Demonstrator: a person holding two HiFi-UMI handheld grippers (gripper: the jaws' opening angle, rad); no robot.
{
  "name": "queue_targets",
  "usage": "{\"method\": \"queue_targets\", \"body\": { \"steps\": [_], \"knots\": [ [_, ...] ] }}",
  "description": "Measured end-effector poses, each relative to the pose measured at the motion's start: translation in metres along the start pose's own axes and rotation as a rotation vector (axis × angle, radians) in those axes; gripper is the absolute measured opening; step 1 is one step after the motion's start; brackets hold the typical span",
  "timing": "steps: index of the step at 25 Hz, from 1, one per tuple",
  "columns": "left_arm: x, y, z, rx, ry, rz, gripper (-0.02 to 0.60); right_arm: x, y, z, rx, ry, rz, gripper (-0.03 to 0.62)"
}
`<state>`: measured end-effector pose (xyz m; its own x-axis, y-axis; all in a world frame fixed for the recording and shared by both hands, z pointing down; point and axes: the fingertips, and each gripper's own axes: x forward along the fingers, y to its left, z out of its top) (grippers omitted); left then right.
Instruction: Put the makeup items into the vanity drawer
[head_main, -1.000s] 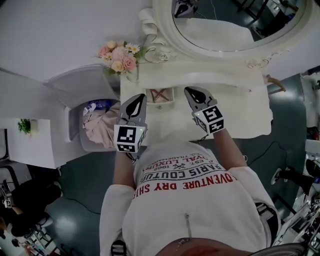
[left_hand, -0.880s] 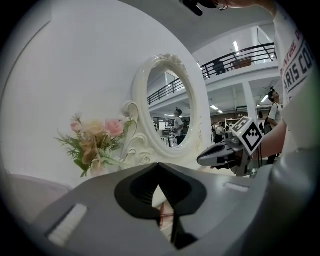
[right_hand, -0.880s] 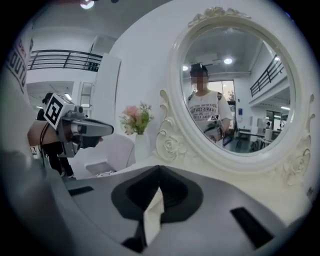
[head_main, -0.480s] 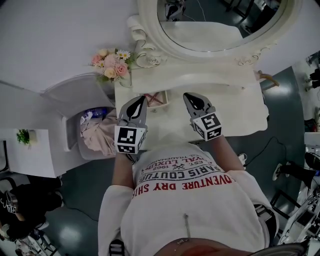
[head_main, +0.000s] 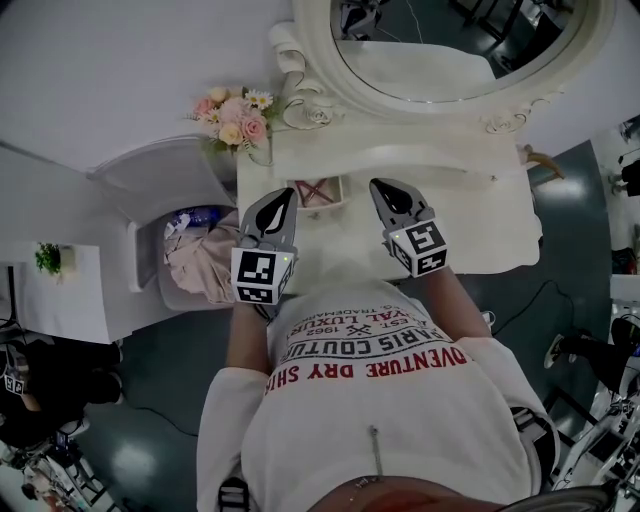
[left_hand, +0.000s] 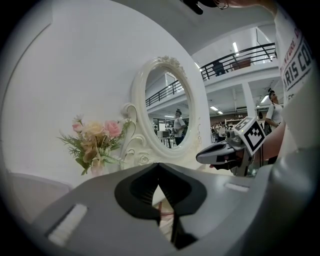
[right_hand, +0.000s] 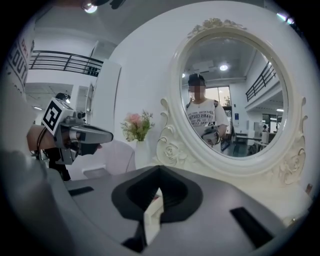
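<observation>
The left gripper (head_main: 284, 194) and the right gripper (head_main: 379, 186) had their jaws closed and empty, and the open vanity drawer (head_main: 318, 191) lay between their tips, at 3 o'clock from the left one.

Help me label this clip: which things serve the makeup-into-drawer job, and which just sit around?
Job: vanity, open box on it (perhaps the drawer), left gripper, right gripper.
Lying about: flowers, mirror, clothes, plant.

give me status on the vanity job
Left gripper and right gripper both shut, over the vanity top. Small tray of pink items sits between them. Nothing blocking the tray.
</observation>
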<state>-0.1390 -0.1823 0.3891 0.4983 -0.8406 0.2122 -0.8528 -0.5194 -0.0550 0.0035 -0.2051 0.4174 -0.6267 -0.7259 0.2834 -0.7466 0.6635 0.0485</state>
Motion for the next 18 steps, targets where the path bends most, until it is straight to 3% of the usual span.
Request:
{"method": "queue_targets", "body": {
  "steps": [18],
  "knots": [
    [0.0031, 0.0071, 0.0034, -0.001, -0.006, 0.01, 0.011, 0.0039, -0.0063, 0.0093, -0.001, -0.005, -0.018, 0.008]
  ]
}}
